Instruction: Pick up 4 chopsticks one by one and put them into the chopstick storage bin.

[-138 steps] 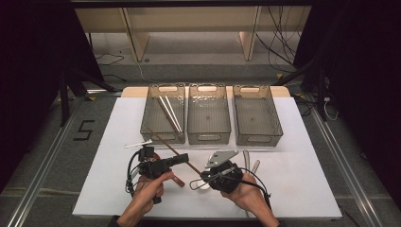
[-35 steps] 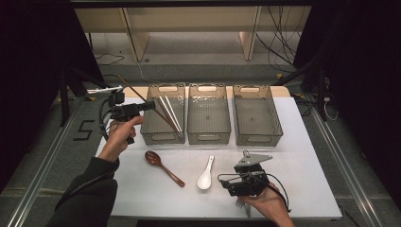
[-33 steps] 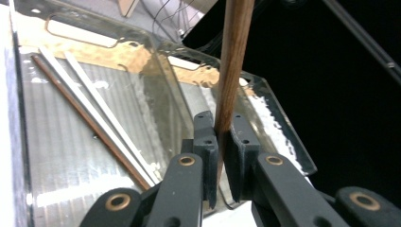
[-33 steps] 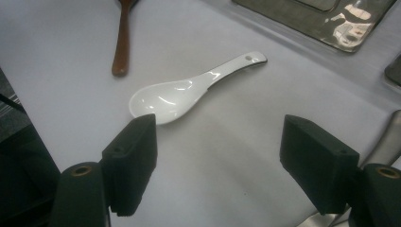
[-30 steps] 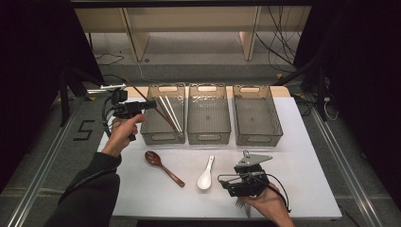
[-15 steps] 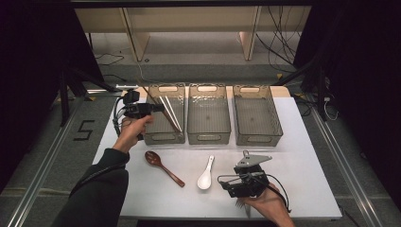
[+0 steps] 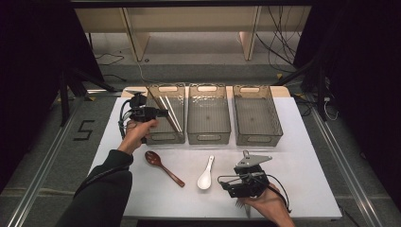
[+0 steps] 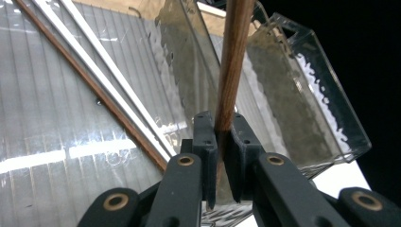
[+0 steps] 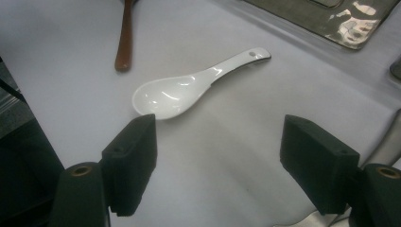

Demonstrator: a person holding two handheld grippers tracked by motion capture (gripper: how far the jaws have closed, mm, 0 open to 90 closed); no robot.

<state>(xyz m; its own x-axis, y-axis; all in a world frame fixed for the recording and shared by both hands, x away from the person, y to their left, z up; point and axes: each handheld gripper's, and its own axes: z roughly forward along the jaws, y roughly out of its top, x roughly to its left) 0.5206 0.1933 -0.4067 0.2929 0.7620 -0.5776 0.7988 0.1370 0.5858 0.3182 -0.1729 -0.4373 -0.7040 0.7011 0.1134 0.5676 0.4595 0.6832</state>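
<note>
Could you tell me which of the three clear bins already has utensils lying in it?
The leftmost bin: chopsticks lie inside it, while the middle bin and right bin hold nothing.

Three bins stand side by side in a row across the upper centre of the high view, on the table (image 7: 312, 156). The left bin (image 7: 165, 137) contains two chopsticks (image 7: 170, 113) lying diagonally. The middle bin (image 7: 208, 114) and the right bin (image 7: 257, 115) follow to its right. The left gripper (image 7: 163, 113) sits at the left bin's left wall, with a chopstick (image 8: 232, 61) between its jaws rising toward the top of the left gripper view. Below the bins, two spoons lie on the table: one spoon (image 7: 163, 167) lower left of centre, a second spoon (image 7: 206, 173) to its right. The right gripper (image 7: 226, 182) sits lower right, just right of the second spoon.
</note>
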